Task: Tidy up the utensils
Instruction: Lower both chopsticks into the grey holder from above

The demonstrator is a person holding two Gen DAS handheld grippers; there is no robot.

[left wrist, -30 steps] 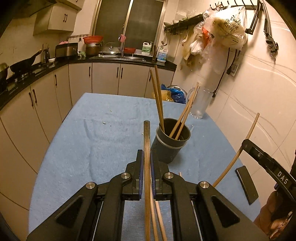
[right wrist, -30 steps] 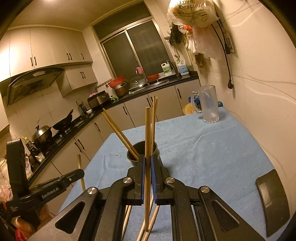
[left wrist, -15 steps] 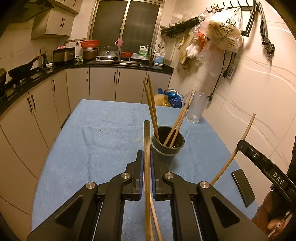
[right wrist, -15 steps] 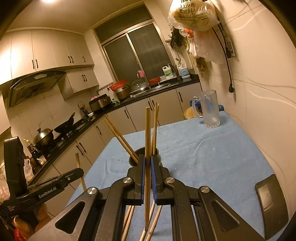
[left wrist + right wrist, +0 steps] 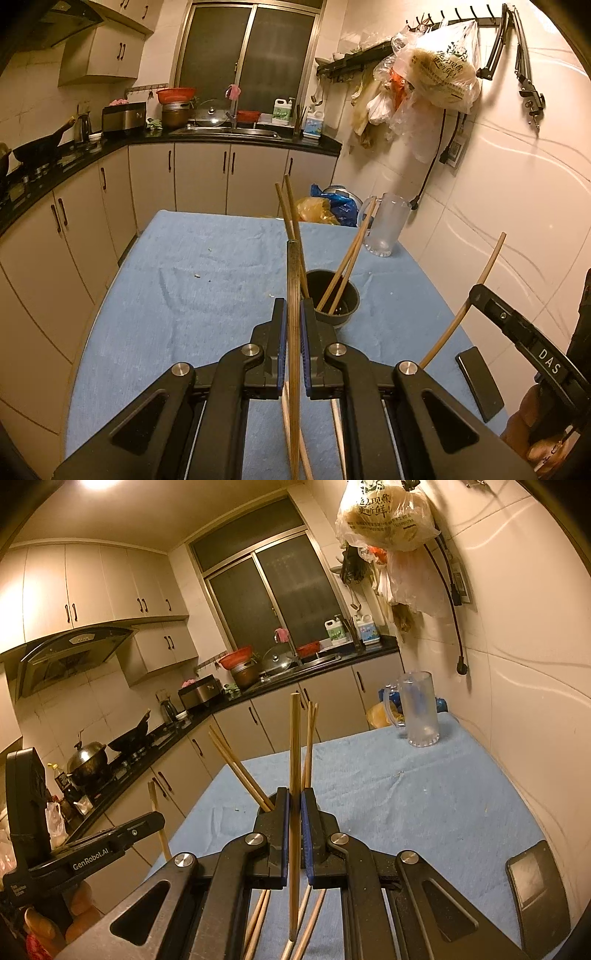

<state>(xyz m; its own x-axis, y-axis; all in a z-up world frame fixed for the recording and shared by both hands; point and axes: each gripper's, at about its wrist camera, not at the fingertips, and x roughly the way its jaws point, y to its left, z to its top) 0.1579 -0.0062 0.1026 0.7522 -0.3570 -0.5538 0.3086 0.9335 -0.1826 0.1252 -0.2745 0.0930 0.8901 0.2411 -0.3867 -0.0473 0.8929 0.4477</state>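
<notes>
A dark chopstick (image 5: pixel 294 280) stands clamped upright between the left gripper's (image 5: pixel 293 332) fingers, just before the black holder (image 5: pixel 341 310) of chopsticks on the blue surface (image 5: pixel 184 295); the right gripper's (image 5: pixel 294 812) fingers clamp a pale chopstick (image 5: pixel 294 746)

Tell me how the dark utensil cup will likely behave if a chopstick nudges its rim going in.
The cup looks small and probably light, so a sideways nudge may slide it on the blue cloth. Four chopsticks already lean well above its rim, raising the load, so it could tip. It stands free, nothing bracing it.
</notes>
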